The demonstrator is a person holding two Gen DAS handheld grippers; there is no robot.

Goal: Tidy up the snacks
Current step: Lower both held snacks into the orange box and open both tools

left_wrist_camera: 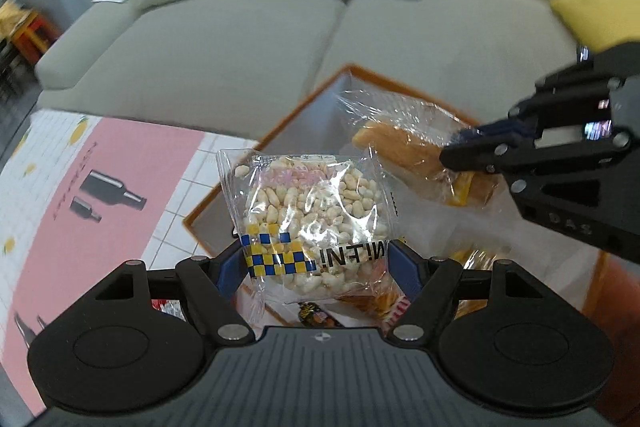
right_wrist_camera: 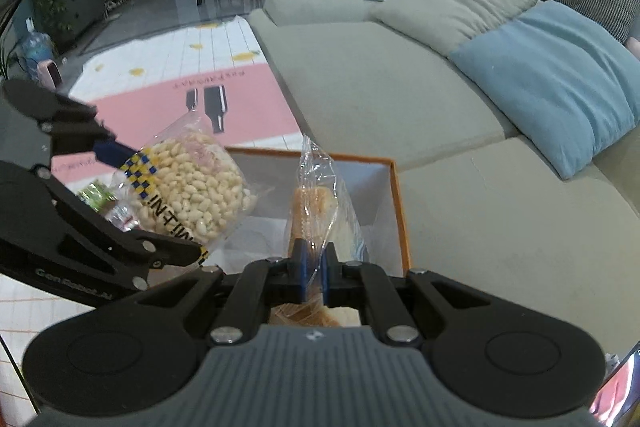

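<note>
The left claw pinches a clear packet of puffed rice cake by its lower edge, the blue pads pressing in on both sides beside the yellow-and-blue checked band. The packet hangs above an orange-rimmed box, over its near corner. The right claw is pressed together on the clear wrapper of a packet of golden-brown pastry, held upright over the same box, well inside its orange rim. The two packets sit near each other, apart. More wrapped snacks lie in the box below. Behind it stretch a beige sofa and a pink mat.
</note>
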